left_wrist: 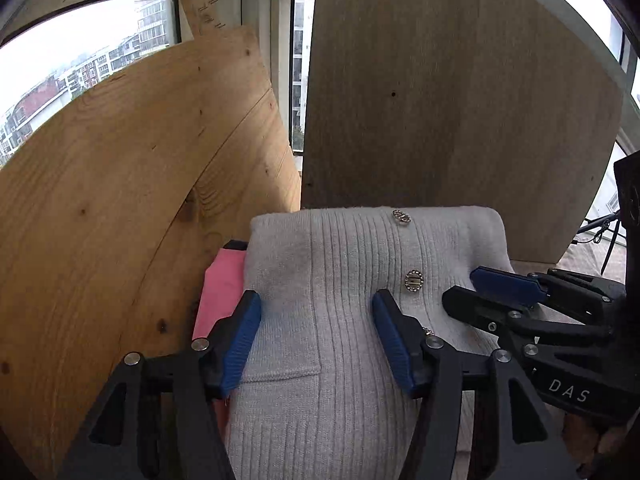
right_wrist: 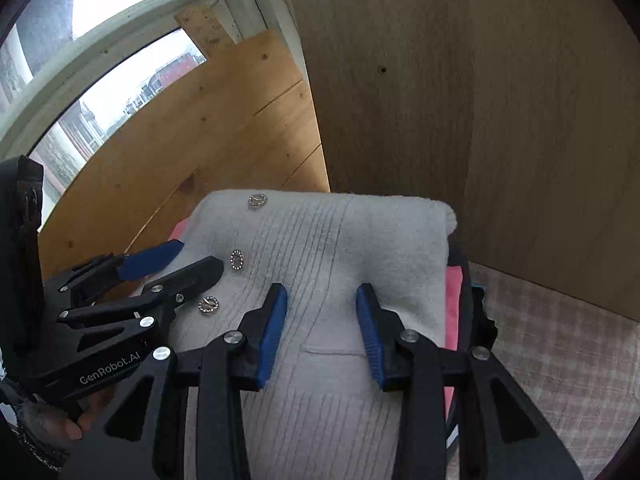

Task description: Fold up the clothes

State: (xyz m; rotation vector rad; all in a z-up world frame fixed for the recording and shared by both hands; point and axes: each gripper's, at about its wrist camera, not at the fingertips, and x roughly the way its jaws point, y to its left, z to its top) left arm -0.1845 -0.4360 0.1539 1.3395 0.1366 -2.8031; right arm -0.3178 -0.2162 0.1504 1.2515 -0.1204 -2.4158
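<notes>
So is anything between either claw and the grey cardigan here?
Nothing visible. The left claw and right claw are both open directly over the folded grey cardigan, which lies on top of a pink garment.

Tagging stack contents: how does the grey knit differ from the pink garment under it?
The grey knit lies on top, almost fully visible; the pink garment lies beneath, only an edge strip showing. The knit is ribbed with sparkly buttons; the pink one looks smooth, with no fastenings in view. Both open claws, left and right, are over the knit; neither touches the pink one. Shared: both lie flat in one stack.
</notes>
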